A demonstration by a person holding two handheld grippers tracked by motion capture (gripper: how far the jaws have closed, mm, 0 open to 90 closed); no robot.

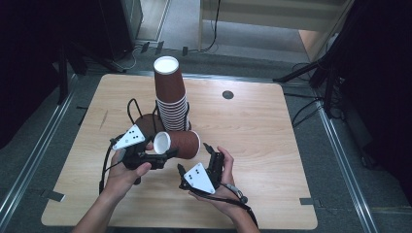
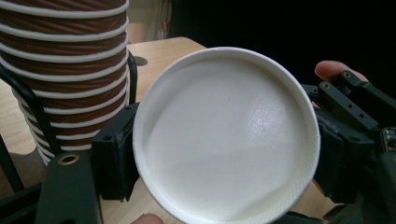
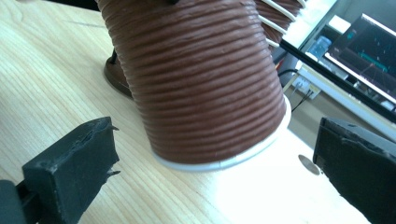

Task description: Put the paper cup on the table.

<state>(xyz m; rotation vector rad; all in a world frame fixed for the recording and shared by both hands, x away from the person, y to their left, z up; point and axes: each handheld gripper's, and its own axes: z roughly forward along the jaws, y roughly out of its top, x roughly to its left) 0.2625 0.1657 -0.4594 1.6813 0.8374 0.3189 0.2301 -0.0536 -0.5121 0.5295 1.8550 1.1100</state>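
A ribbed brown paper cup (image 1: 182,143) lies level above the table, its white recessed bottom (image 2: 226,135) facing my left gripper (image 1: 163,146). That gripper is shut on the cup's narrow end, one black pad (image 2: 114,154) pressed on each side. My right gripper (image 1: 193,156) stands open just in front of the cup's wide end. In the right gripper view its two fingers (image 3: 70,172) sit wide apart on either side of the cup's brown wall (image 3: 201,79), clear of it. A tall upside-down stack of the same cups (image 1: 171,97) stands right behind.
A black wire frame (image 1: 132,109) and a round brown base (image 1: 145,121) sit at the foot of the stack. A small grey disc (image 1: 228,94) is set in the wooden table (image 1: 262,145) at the back right. A lit screen (image 3: 369,51) stands beyond the table.
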